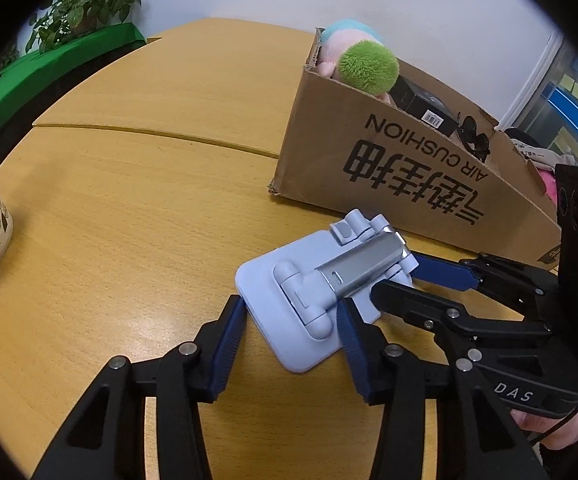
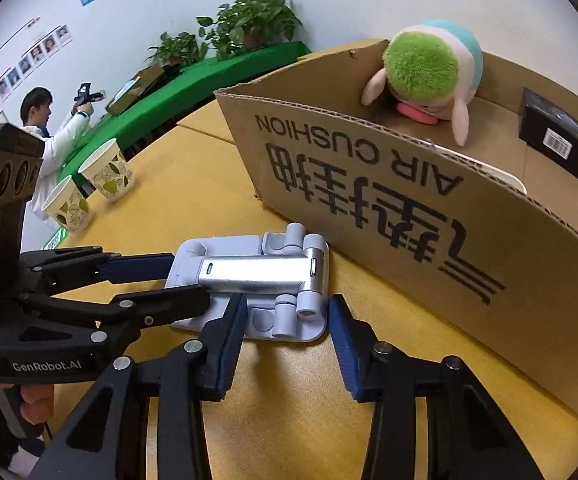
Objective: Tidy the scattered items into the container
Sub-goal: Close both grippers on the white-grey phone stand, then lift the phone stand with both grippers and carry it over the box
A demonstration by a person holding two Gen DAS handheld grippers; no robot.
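We're right down on the pale blue folding phone stand (image 1: 309,296), lying flat on the yellow wooden table (image 1: 129,208) just in front of the cardboard box (image 1: 389,160). Our left gripper (image 1: 295,320) has both blue pads pinched on the stand's base plate, one on each side edge. Our right gripper (image 2: 287,316) sits astride the other end: its left pad presses the plate, while its right pad seems just shy of the corner, so we can't say for sure it's clamped.

The stand's silver arm (image 2: 257,276) is folded down along the plate, and from the left wrist view the right gripper's black finger (image 1: 417,300) lies across it. The box wall, printed AIR CUSHION upside down, rises close behind the stand, between it and the box's inside.

Inside the box we see a plush toy (image 2: 429,76) with a fuzzy green top, a black carton (image 2: 553,136) with a barcode label, and dark sunglasses (image 1: 475,138) near the rim.

Over to the side stand two paper cups (image 2: 109,168) with a leaf print, well apart from the stand. A seam runs across the tabletop. Beyond the table there's a green-covered bench (image 2: 217,68) with potted plants (image 2: 257,16), a white wall with posters, and a person (image 2: 49,128) in a white top holding up another gripper
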